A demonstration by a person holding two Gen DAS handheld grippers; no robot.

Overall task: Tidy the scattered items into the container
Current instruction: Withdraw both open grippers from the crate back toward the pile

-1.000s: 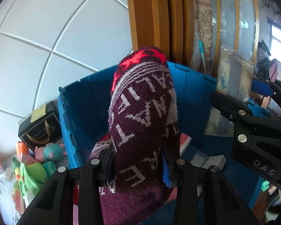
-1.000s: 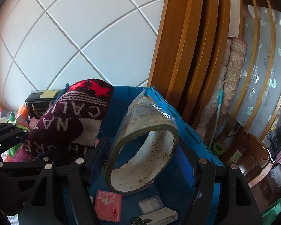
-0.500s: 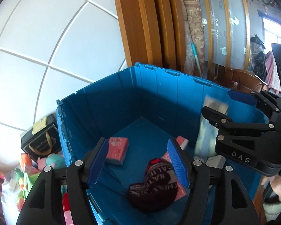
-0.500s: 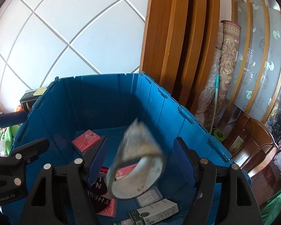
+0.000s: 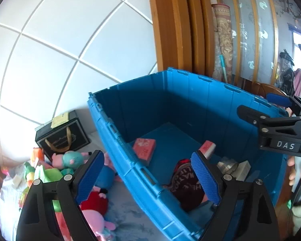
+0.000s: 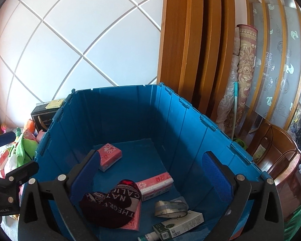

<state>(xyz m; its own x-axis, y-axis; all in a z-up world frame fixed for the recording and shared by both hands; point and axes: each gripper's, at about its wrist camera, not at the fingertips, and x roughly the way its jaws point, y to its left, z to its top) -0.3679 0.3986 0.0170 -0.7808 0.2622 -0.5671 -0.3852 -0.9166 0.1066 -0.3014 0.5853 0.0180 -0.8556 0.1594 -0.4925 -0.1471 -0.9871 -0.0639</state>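
The blue crate (image 6: 190, 124) stands open, also seen in the left wrist view (image 5: 190, 92). On its floor lie a maroon knit hat (image 6: 110, 202), a grey tape roll (image 6: 170, 207), pink tissue packs (image 6: 110, 155) and a white-green box (image 6: 178, 226). The hat (image 5: 186, 182) and tape roll (image 5: 227, 163) also show in the left wrist view. My left gripper (image 5: 148, 178) is open and empty over the crate's left wall. My right gripper (image 6: 152, 178) is open and empty above the crate; it also shows in the left wrist view (image 5: 271, 110).
Soft toys (image 5: 70, 160) lie in a pile left of the crate, on a pale cloth. A black gift box (image 5: 62, 138) stands behind them by the white tiled wall. Wooden door frames and a rolled rug (image 6: 244, 64) stand behind the crate.
Both grippers opened and dropped their loads: the hat and the tape roll fell to the crate floor. The left gripper then swung left, over the crate's left wall.
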